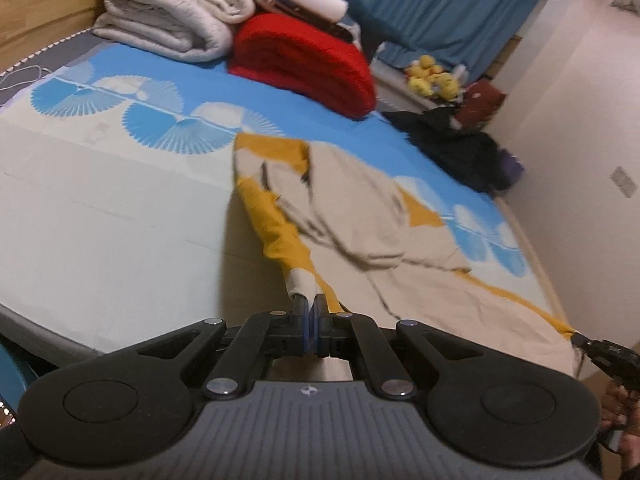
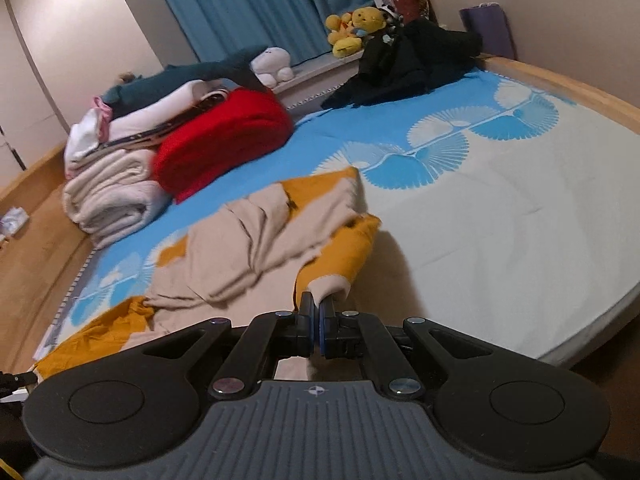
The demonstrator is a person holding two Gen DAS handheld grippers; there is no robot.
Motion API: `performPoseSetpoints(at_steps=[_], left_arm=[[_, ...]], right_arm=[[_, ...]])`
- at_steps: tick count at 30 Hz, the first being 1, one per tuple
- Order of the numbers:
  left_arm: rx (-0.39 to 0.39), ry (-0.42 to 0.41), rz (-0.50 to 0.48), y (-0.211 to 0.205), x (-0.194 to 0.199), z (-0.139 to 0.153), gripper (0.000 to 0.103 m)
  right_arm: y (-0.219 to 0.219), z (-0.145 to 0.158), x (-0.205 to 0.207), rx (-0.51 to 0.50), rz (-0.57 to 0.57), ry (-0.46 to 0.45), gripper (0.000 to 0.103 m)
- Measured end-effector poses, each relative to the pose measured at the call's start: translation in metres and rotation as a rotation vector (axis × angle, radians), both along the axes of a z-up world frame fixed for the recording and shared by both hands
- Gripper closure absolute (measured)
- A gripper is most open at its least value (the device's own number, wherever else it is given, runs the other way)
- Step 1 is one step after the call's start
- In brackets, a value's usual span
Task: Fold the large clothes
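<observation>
While both tongs are clamped on cloth, take stock as follows.

Item: one large garment (image 1: 360, 200), beige with mustard-yellow panels, lying rumpled on the bed (image 1: 100, 220), its near edge lifted off the sheet.

Left tongs (image 1: 311, 304): jaws closed tight on a pale cuff or corner at the end of a yellow strip, probably a sleeve, which runs straight away from you up the garment's left side.

Right tongs (image 2: 318, 304): jaws closed tight on a matching pale cuff or corner of yellow cloth. In the left wrist view you can see the right tongs low at the right edge, with the garment's near hem stretched toward them.

Relation that matters: the garment lies ahead of both tongs, its long axis running from you toward the far side of the bed, and the near edge spans between your two hands. Neither hand looks clearly nearer; each holds its own corner.

Judgement: the coming fold likely means carrying that held edge forward over the body of the cloth. Keep both hands level and equally spaced, or the edge may land skewed.

Also on the bed, well apart: red folded blanket (image 1: 304, 68), stack of pale towels (image 1: 168, 12), dark clothes (image 2: 412, 64) by the far edge.
</observation>
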State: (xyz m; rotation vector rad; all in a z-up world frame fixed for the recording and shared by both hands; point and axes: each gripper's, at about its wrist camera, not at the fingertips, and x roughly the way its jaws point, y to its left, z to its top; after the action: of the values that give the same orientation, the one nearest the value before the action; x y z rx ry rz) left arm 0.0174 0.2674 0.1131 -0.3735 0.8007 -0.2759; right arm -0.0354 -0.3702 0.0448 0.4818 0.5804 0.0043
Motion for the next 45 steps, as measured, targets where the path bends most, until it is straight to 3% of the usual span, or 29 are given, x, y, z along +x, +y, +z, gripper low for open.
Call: performPoseSetpoints(at_steps=[6,10,14,18,22,25,27,29,32,35,38,41,45], left_arm=[[-0.065,0.005,-0.007,0.024,-0.024,0.022,0.102],[-0.092,0.035,0.023,0.029,0.013,0.009,0.102],[-0.121,0.081,0.082,0.030,0.100,-0.028,0.102],[-0.127,0.136,0.129,0.027,0.190,-0.077,0.100],[-0.223,0.222,0.241,0.040,0.229,-0.119,0.084],[-0.170,0.193,0.258,0.041,0.228,-0.114,0.067],[-0.128,0.194,0.224,0.036,0.225,-0.114,0.066],[-0.046,0.198,0.191,0.029,0.223,-0.115,0.064],[0.060,0.193,0.163,0.023,0.221,-0.119,0.061],[0.100,0.206,0.152,0.018,0.219,-0.126,0.056],[0.141,0.214,0.136,0.009,0.221,-0.136,0.049],[0.197,0.257,0.126,-0.003,0.228,-0.148,0.048],[0.231,0.238,0.128,-0.019,0.244,-0.150,0.042]], right_arm=[[-0.018,0.033,-0.050,0.043,-0.005,-0.054,0.102],[-0.038,0.036,-0.040,0.114,-0.023,-0.060,0.102],[-0.047,0.019,0.018,0.128,-0.040,-0.032,0.102],[-0.045,-0.006,0.104,0.111,-0.067,0.012,0.102],[-0.053,-0.040,0.175,0.115,-0.132,0.063,0.095],[-0.058,-0.062,0.195,0.088,-0.203,0.056,0.088],[-0.060,-0.072,0.200,0.057,-0.217,0.092,0.087],[-0.062,-0.076,0.204,0.105,-0.210,0.095,0.086],[-0.055,-0.081,0.213,0.064,-0.158,0.122,0.078],[-0.046,-0.092,0.217,0.035,-0.108,0.173,0.070],[-0.040,-0.104,0.221,-0.022,-0.066,0.234,0.068],[-0.040,-0.115,0.219,-0.089,-0.055,0.278,0.066],[-0.047,-0.130,0.223,-0.073,-0.075,0.339,0.066]])
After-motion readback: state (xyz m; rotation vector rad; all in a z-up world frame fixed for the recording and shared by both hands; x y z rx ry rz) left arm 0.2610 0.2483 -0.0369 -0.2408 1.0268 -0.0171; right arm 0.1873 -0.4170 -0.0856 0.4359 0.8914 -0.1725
